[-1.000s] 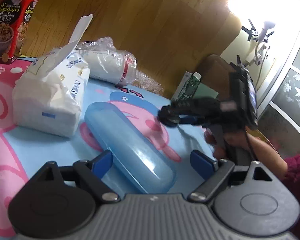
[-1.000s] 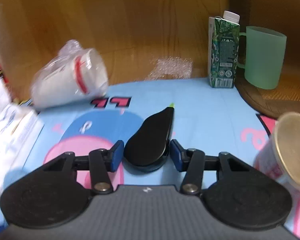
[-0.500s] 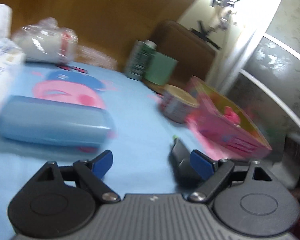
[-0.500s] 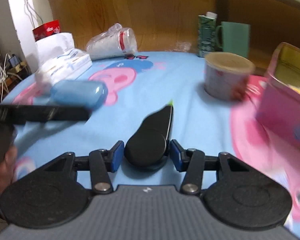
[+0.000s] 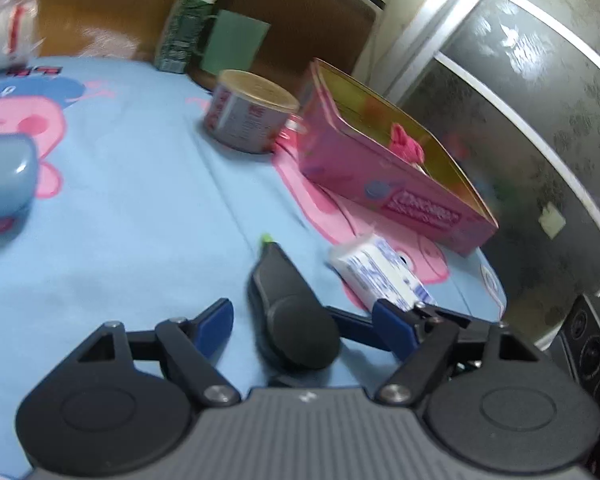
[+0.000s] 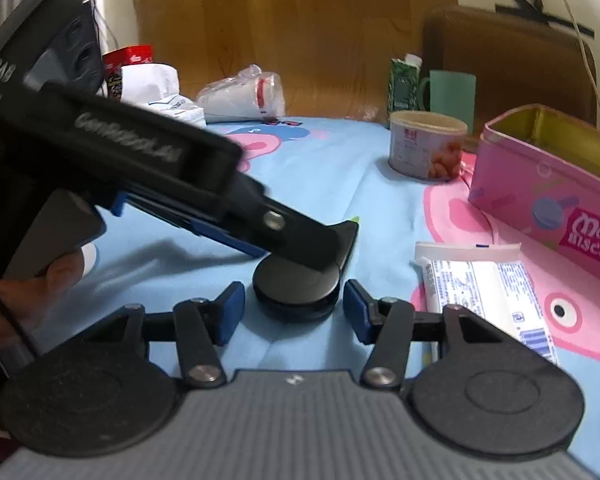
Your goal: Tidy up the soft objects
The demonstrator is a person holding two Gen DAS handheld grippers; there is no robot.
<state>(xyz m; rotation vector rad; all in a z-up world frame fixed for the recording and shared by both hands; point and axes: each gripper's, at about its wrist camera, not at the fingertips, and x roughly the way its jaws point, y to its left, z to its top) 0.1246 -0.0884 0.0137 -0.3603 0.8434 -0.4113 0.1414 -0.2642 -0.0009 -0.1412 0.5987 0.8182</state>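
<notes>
A black teardrop-shaped object (image 5: 288, 300) with a green tip lies on the blue cartoon tablecloth (image 5: 140, 208). My left gripper (image 5: 306, 320) is open, its pads on either side of the object. My right gripper (image 6: 294, 312) is open too, its pads close on both sides of the object's round end (image 6: 300, 284). The left gripper's body (image 6: 112, 160) crosses the right wrist view, with its finger over the object. A white and blue soft packet (image 6: 484, 284) lies just right of it; it also shows in the left wrist view (image 5: 380, 268).
An open pink biscuit tin (image 6: 548, 184) with something pink inside (image 5: 408, 144) stands at the right. A round can (image 6: 426, 144), a green carton (image 6: 402, 84), a green mug (image 6: 452, 92), a wrapped cup stack (image 6: 244, 96), a tissue pack (image 6: 168, 104) and a blue case (image 5: 0, 184) stand around.
The left gripper swung right from the blue case to the black object. The right gripper drew back with the object and its jaws have spread slightly apart from it.
</notes>
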